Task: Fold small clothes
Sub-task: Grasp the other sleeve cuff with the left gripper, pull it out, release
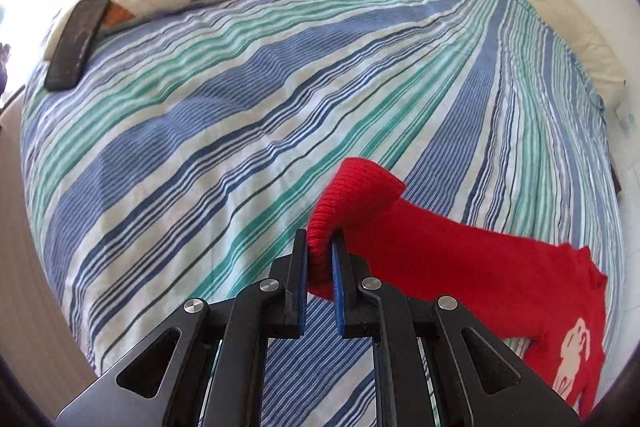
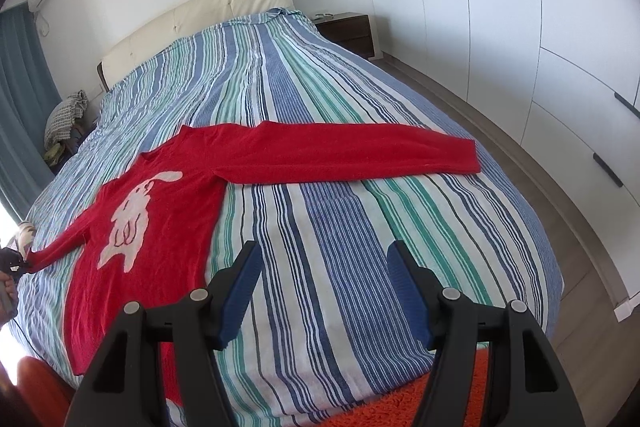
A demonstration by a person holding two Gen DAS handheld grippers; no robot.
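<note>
Pinching sweater cuff [image 1: 352, 195]: left hand-held gripper [image 1: 319, 259] | right hand-held gripper [image 2: 324, 267] spread, empty

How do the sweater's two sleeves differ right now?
The near sleeve has its ribbed cuff pinched in the left gripper and lifted off the striped bedspread; the far sleeve lies untouched, flat on the bedspread. The near sleeve bends at the cuff; the far sleeve stretches out straight. The right gripper hangs open, holding neither. Both are the same red knit, joined to the sweater.
</note>
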